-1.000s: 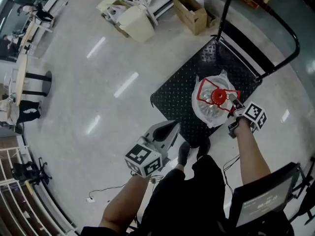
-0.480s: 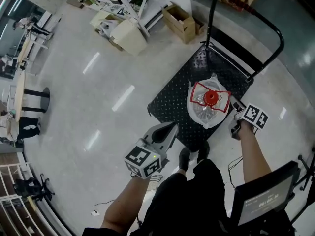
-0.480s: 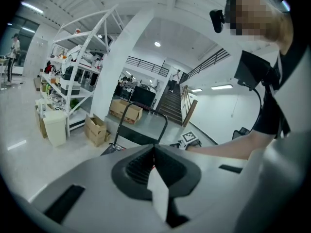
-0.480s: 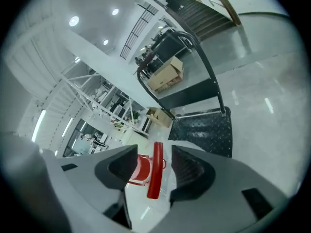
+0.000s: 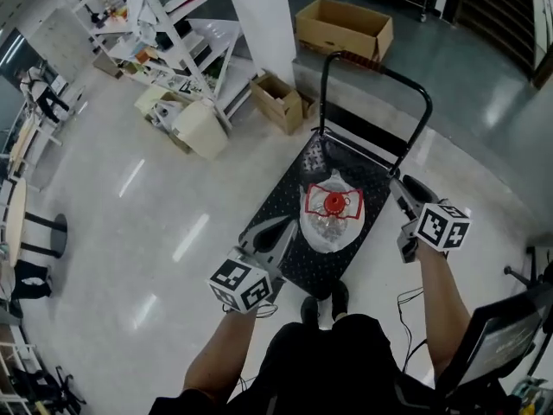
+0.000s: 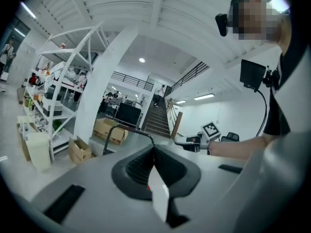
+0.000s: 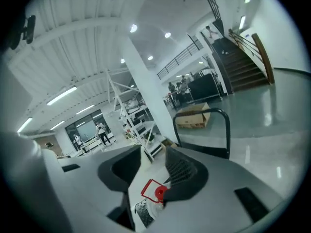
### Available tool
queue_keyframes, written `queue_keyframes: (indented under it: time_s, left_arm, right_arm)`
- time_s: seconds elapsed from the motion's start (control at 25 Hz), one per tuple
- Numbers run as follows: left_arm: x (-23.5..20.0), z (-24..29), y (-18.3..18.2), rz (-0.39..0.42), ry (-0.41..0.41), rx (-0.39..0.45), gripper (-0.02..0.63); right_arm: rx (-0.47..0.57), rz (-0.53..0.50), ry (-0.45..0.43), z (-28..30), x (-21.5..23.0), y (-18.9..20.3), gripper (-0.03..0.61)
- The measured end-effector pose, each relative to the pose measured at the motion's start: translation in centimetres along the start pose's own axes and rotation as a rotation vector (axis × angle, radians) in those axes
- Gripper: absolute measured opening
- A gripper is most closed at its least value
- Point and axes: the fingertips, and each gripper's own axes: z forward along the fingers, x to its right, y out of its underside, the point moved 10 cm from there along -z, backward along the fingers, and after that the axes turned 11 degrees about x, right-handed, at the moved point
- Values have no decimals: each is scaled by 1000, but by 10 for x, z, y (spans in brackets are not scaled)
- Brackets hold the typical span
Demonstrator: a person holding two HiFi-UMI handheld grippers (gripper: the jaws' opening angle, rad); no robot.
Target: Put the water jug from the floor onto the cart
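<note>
One step looked all but done to us. The cart (image 5: 341,158) filled the middle of the head view, and the water jug (image 5: 333,223) sat upright near the centre of its black deck, off the floor. We judged the placing complete, with the release just made.

The right claw (image 5: 402,187) hung at the right of the jug and apart from it. Its jaws had just been opening, and in its own view the right claw (image 7: 153,154) stood wide with nothing between the pads. The water jug (image 7: 150,205) showed only far below, through the gap.

The left claw (image 5: 288,226) pointed toward the deck's left edge from the lower left. In its own view the left claw (image 6: 154,152) was pressed together on nothing.

We thought the next move called for little: drawing both claws clear without knocking the jug or its red cap (image 5: 334,201).

We could see neither the cart's wheels nor the jug's base, so we could not tell how squarely it rested. Nor could we tell whether the left claw's tip touched the deck or hung above it.
</note>
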Motion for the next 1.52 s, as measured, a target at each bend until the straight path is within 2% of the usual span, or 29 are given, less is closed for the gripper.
queue_keyframes:
  time_s: [0.08, 0.12, 0.28, 0.44, 0.88, 1.24, 1.32, 1.52]
  left_arm:
    - [7, 4, -17, 24, 27, 23, -2]
    - [10, 4, -24, 37, 42, 36, -2]
    - [22, 3, -46, 71, 92, 83, -2]
    - [31, 9, -53, 74, 133, 92, -3]
    - [106, 51, -39, 48, 455, 25, -2]
    - [219, 55, -27, 58, 640, 7, -3]
    - [253, 42, -18, 74, 660, 0, -2]
    - [341, -4, 8, 105, 655, -42, -2]
  right_arm:
    - [53, -32, -24, -23, -18, -27, 9]
    - [77, -51, -36, -34, -28, -36, 2]
    - [115, -183, -29, -70, -61, -61, 2]
    - [129, -275, 4, -90, -77, -69, 2]
    - [233, -325, 246, -214, -89, -68, 2]
    - [315, -283, 425, -359, -73, -49, 2]
    - [329, -272, 432, -395, -72, -41, 2]
    - [308, -258, 397, -484, -69, -13, 2]
